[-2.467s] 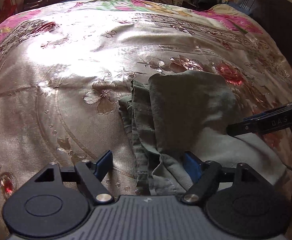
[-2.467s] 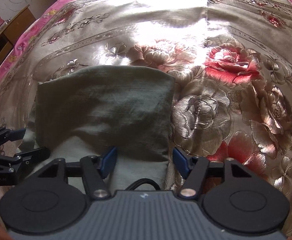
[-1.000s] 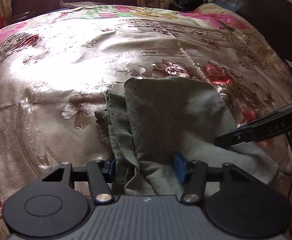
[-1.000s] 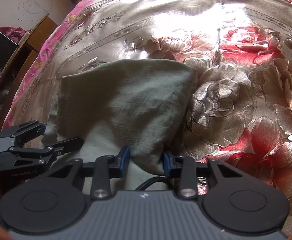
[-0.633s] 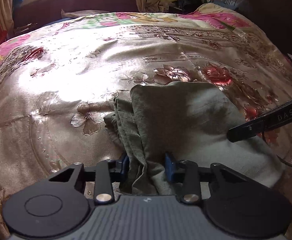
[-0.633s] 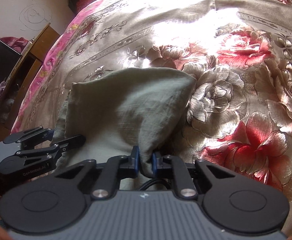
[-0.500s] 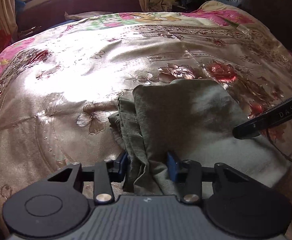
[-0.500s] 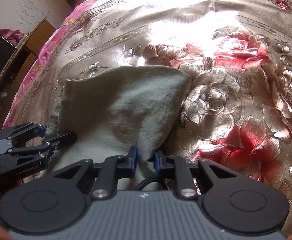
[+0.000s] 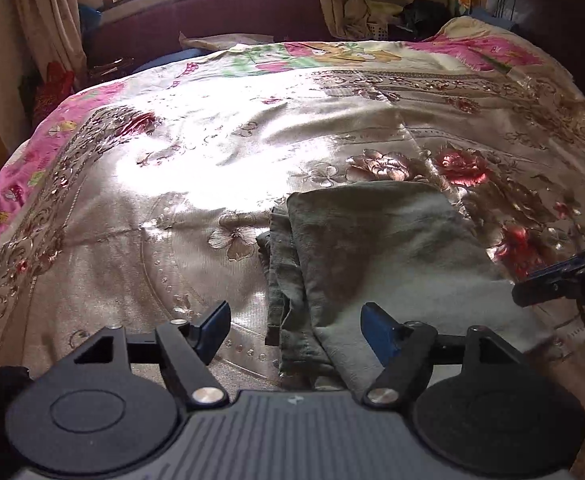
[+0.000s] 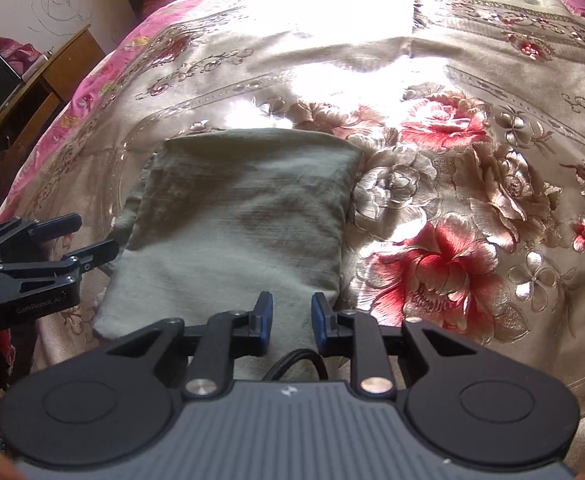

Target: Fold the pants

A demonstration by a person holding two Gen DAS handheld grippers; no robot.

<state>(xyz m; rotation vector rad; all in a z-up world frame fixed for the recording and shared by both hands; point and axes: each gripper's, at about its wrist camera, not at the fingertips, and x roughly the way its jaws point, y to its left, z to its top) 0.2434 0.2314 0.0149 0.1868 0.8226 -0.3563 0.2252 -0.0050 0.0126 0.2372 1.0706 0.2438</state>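
Note:
The grey-green pants point(image 9: 380, 256) lie folded into a compact rectangle on the floral bedspread point(image 9: 196, 168), with stacked layer edges showing along their left side. My left gripper point(image 9: 296, 330) is open and empty, raised just above the near left edge of the pants. In the right wrist view the pants point(image 10: 244, 216) lie flat ahead. My right gripper point(image 10: 291, 312) is partly open and empty above their near right edge. The left gripper also shows at the left of that view point(image 10: 72, 236), and the right gripper at the right edge of the left wrist view point(image 9: 564, 284).
A wooden side table point(image 10: 32, 92) stands left of the bed. A dark headboard point(image 9: 552, 12) rises at the far right. A window bench point(image 9: 212, 20) and curtains run behind the bed. A black cable point(image 10: 296, 364) hangs under my right gripper.
Both grippers were shut on the near edge of the pants half a second ago. Both have opened, let go and pulled back upward. The pants now lie flat.

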